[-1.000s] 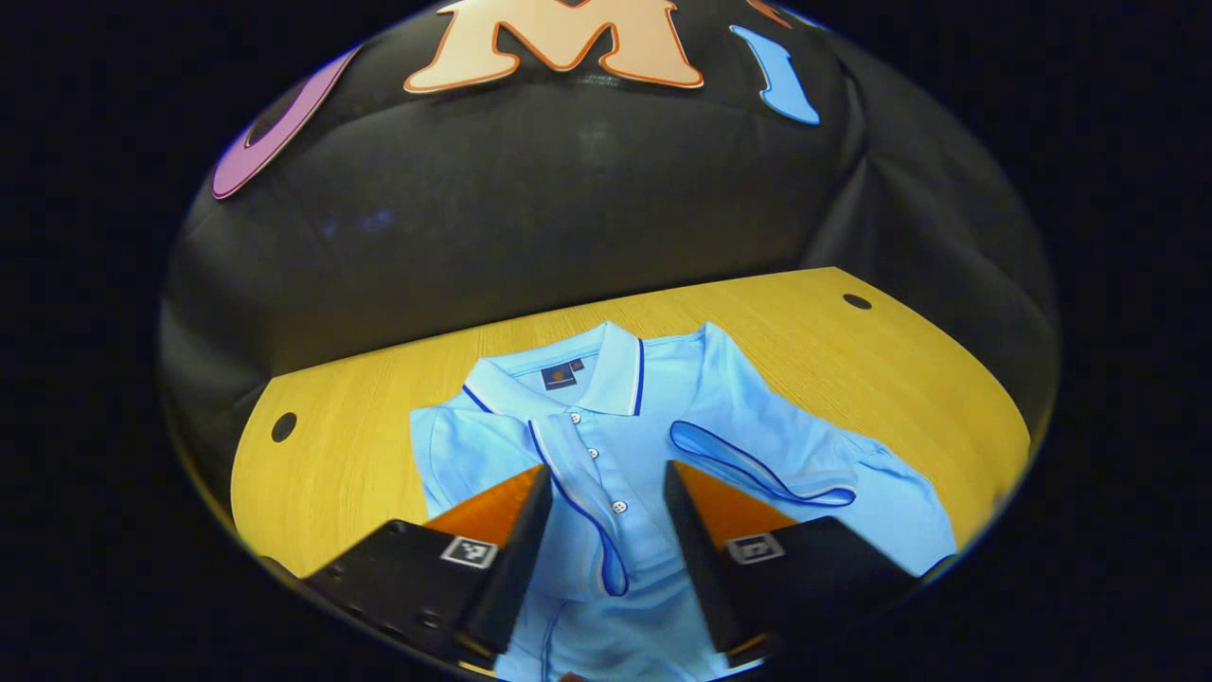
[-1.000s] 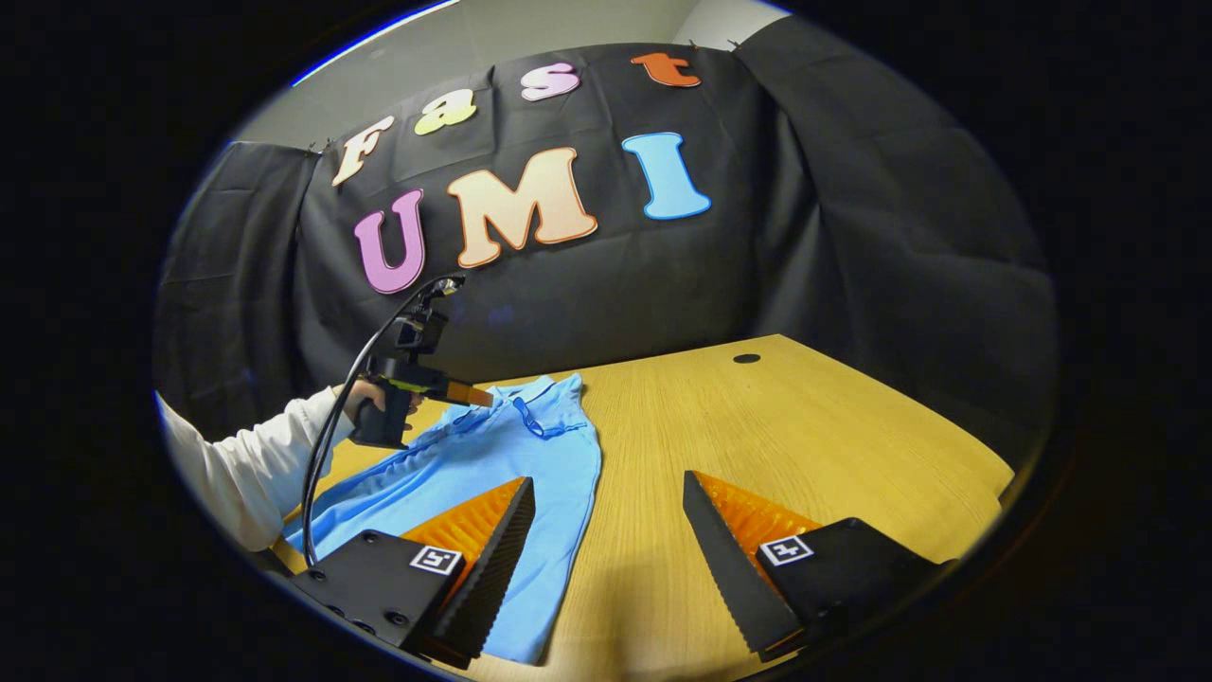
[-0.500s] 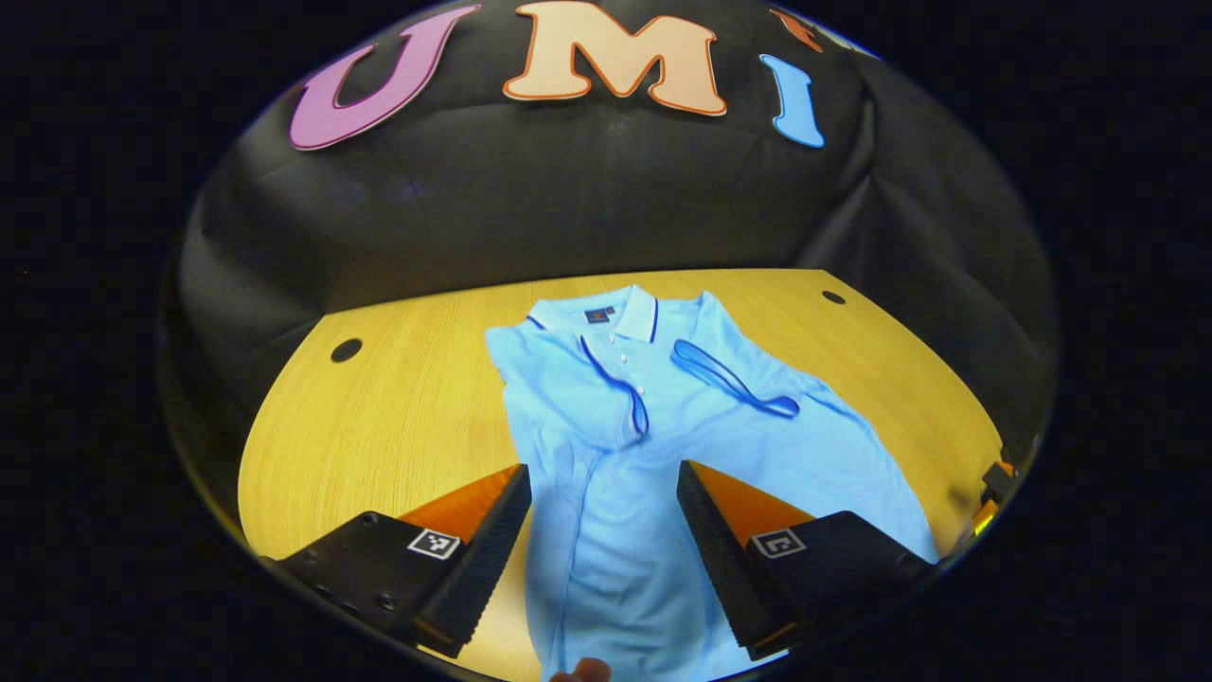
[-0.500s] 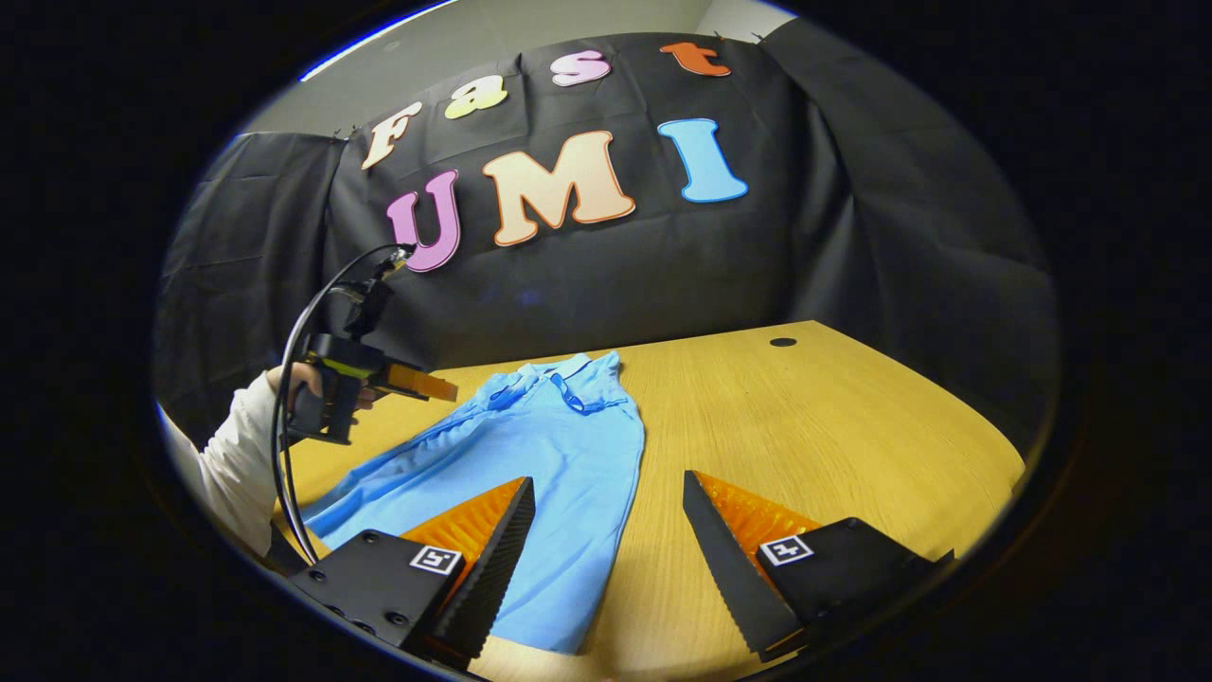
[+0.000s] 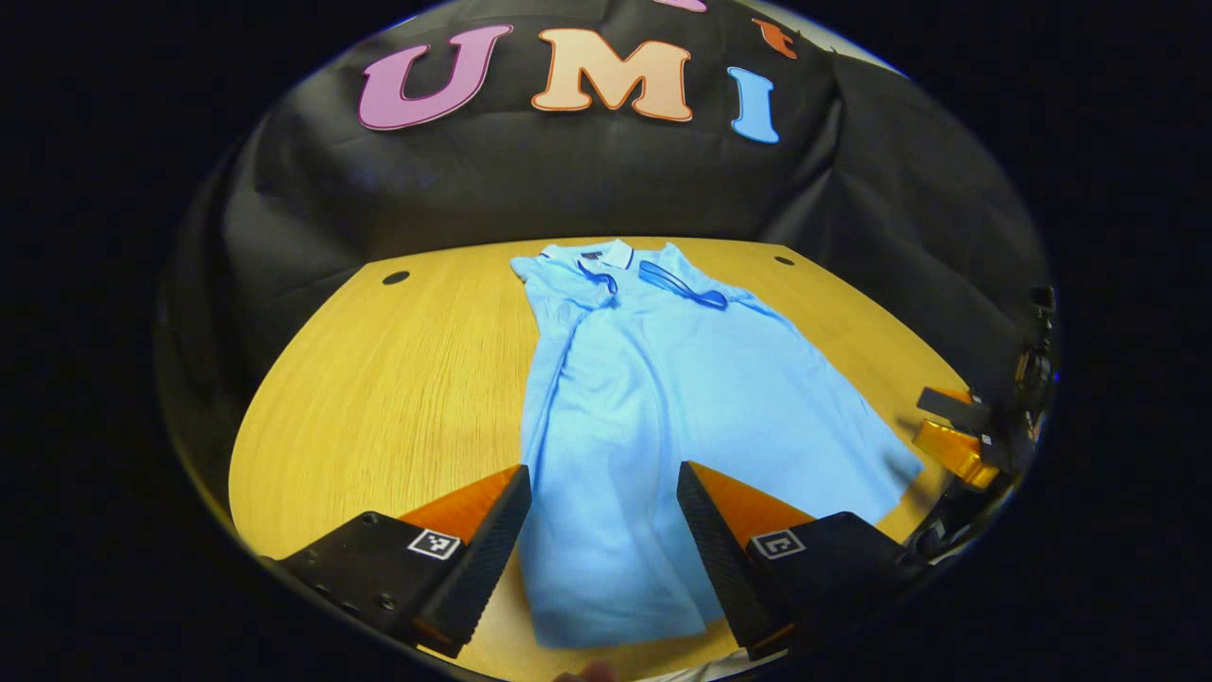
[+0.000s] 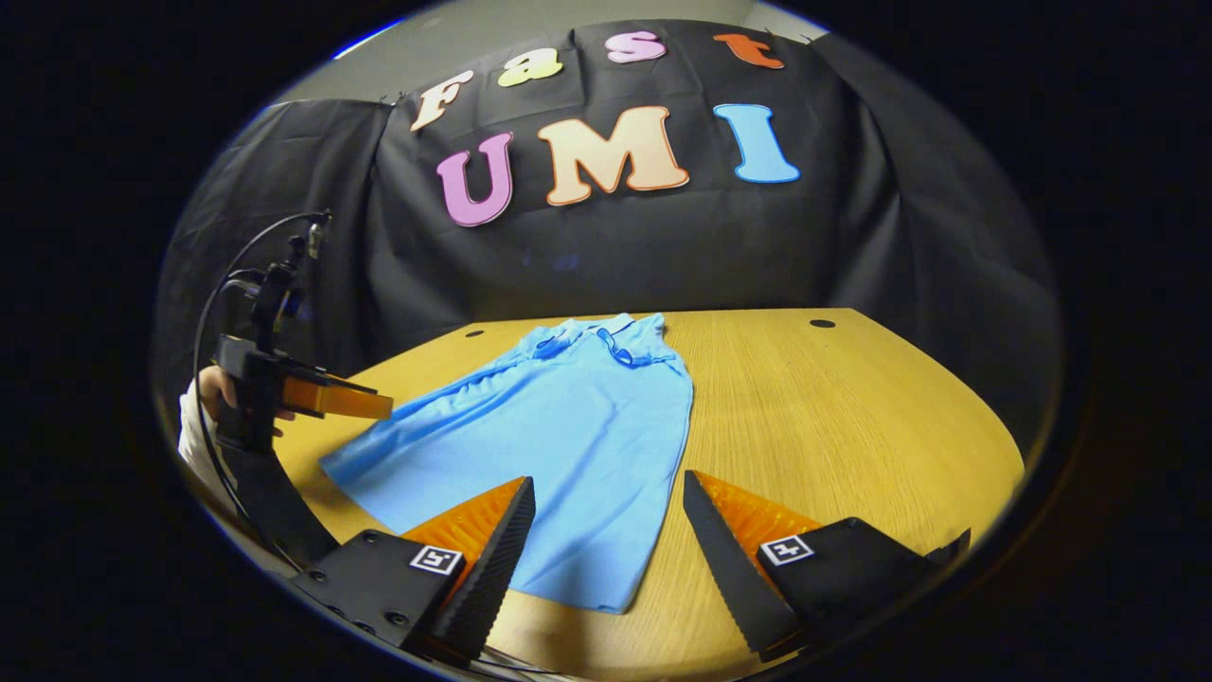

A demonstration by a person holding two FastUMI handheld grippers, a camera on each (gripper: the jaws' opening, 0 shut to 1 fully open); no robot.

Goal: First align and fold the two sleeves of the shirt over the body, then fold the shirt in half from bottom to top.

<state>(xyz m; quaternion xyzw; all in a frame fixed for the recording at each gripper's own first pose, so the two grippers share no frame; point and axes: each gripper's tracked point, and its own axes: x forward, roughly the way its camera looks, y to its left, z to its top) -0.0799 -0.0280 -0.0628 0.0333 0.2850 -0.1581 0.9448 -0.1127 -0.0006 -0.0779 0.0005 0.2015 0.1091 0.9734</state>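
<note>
While my left gripper [image 5: 601, 530] and right gripper [image 6: 606, 540] both hang spread and holding nothing, the light-blue polo shirt [image 5: 653, 407] lies lengthwise on the yellow wooden table [image 5: 379, 379], collar toward the far wall, hem nearest me; the right gripper view adds a white sleeve [image 6: 189, 426].

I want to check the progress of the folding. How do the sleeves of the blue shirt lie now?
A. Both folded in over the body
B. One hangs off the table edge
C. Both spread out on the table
A: both sleeves lie folded over the chest of the shirt, near the collar.
</note>
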